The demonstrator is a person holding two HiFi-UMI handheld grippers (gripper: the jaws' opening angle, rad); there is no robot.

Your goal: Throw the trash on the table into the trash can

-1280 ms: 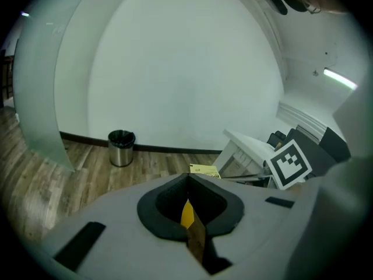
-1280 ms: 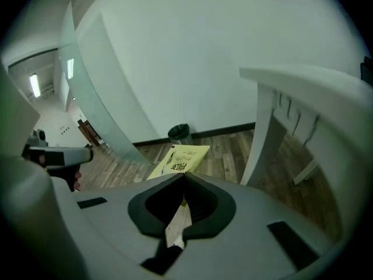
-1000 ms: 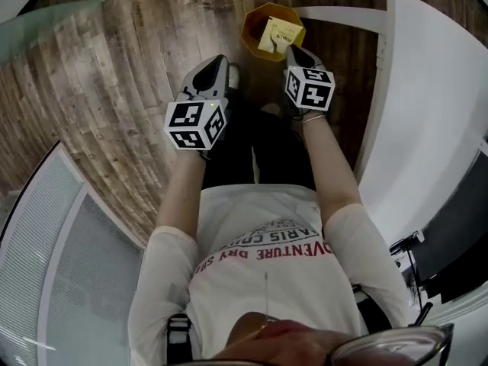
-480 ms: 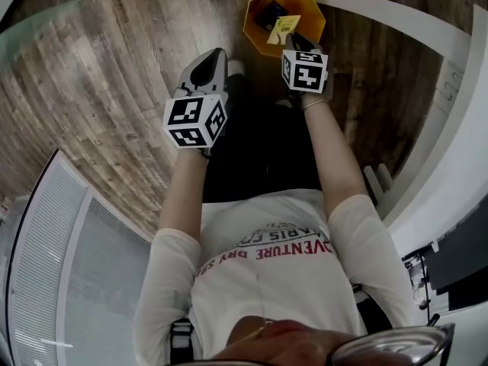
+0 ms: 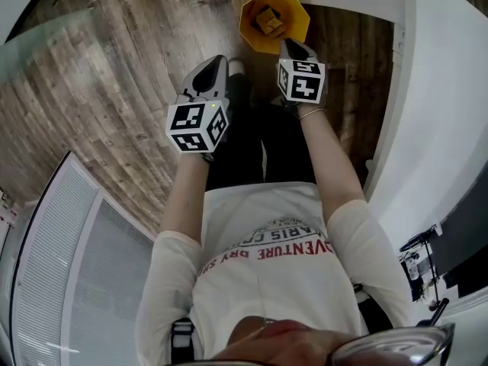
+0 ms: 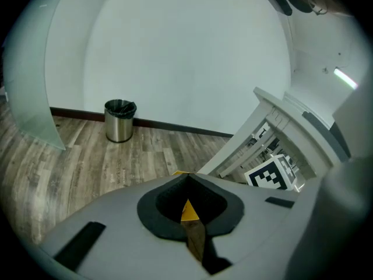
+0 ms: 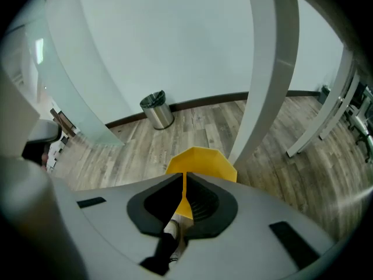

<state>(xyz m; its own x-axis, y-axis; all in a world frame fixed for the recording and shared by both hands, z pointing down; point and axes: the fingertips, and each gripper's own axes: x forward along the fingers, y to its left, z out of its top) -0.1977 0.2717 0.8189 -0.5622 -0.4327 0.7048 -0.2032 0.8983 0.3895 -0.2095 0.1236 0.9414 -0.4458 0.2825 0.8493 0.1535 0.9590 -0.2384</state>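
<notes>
A yellow trash can (image 5: 252, 40) stands on the wood floor in front of my feet, with dark scraps inside. My right gripper (image 5: 292, 46) hangs over its near rim, pointing steeply down. Its jaws are shut and a thin yellow paper edge (image 7: 184, 186) shows between the pads. In the head view a yellowish piece (image 5: 268, 20) shows inside the can just past the tip. The right gripper view has the can (image 7: 201, 159) directly beyond my right gripper (image 7: 184, 174). My left gripper (image 5: 216, 61) is shut and holds nothing, left of the can; the left gripper view shows it (image 6: 187, 177) closed.
A white table (image 5: 446, 120) with slanted legs stands close on the right. A steel bin (image 6: 120, 120) stands by the far wall, also in the right gripper view (image 7: 156, 111). A glass partition (image 5: 46, 33) curves at the left, and a white slatted panel (image 5: 53, 265) lies behind me.
Both grippers have sunk toward the floor. The yellow paper that stood out above the can's opening now sits lower, inside the can's mouth. The jaws have stayed shut.
</notes>
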